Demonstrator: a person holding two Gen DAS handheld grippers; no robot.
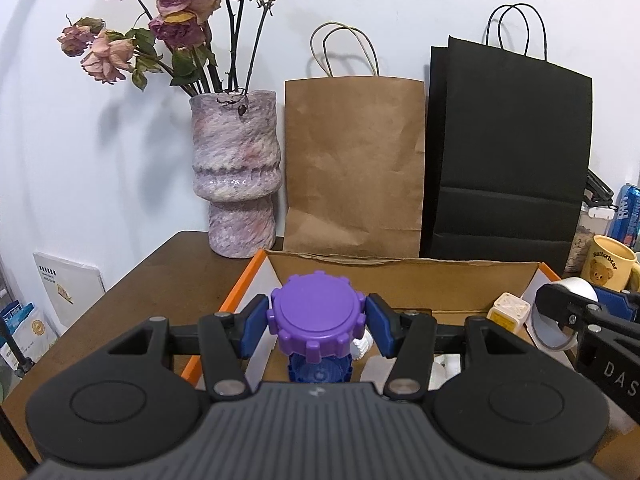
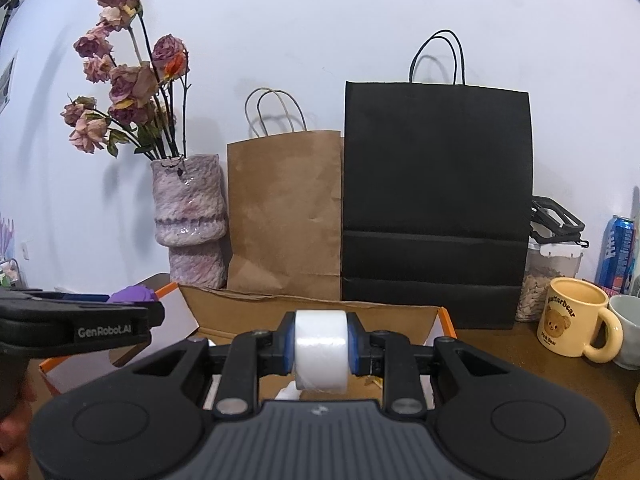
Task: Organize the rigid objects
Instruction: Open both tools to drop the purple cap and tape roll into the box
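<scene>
L gripper [image 1: 316, 326] clamps a purple ridged cap [image 1: 316, 314] w/ a blue piece, possibly a bottle, under it; R gripper [image 2: 320, 346] squeezes a white tape roll [image 2: 320, 346], both above the open cardboard box [image 1: 400, 276]

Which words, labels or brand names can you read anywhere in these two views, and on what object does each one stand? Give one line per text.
"Butterbear": on the yellow mug, above its bear picture.
"GenRobot.AI": on the side of the left gripper, seen from the right wrist view.
"DAS", cut off at the frame edge: on the right gripper body.
Small print under the mug's bear, on the blue can and on the white booklet: too blurred to read.
</scene>
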